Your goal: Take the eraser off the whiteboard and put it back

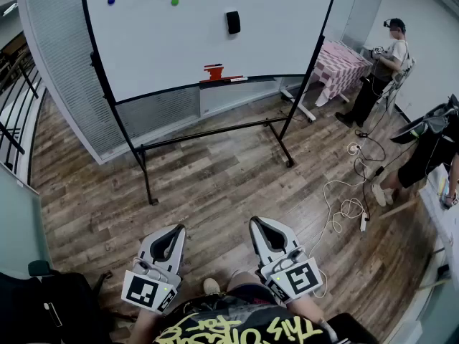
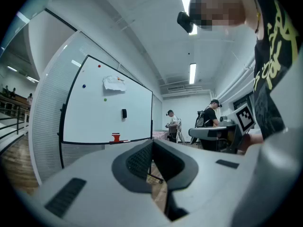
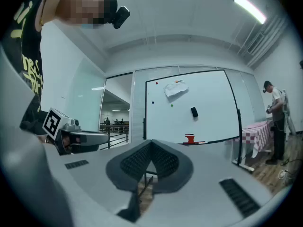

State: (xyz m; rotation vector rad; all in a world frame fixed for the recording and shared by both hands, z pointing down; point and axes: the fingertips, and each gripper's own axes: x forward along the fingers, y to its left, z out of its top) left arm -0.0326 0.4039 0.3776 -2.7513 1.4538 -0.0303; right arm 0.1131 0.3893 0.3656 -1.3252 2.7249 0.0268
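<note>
The black eraser [image 1: 233,22] sticks to the upper middle of the whiteboard [image 1: 165,41], far across the wooden floor from me. It also shows small in the left gripper view as the eraser [image 2: 124,113] and in the right gripper view as the eraser [image 3: 194,111]. My left gripper [image 1: 178,229] and right gripper [image 1: 254,223] are held side by side close to my body, pointing level at the board. The left gripper [image 2: 152,143] and right gripper [image 3: 151,143] are both shut, tips together, with nothing between them.
A red object [image 1: 214,72] and a marker lie on the board's tray. A blue magnet [image 1: 110,1], a green magnet [image 1: 174,1] and a paper sheet [image 3: 176,89] are on the board. The stand's legs [image 1: 215,131], floor cables [image 1: 344,199], a checked table [image 1: 337,63] and a person [image 1: 384,63] are nearby.
</note>
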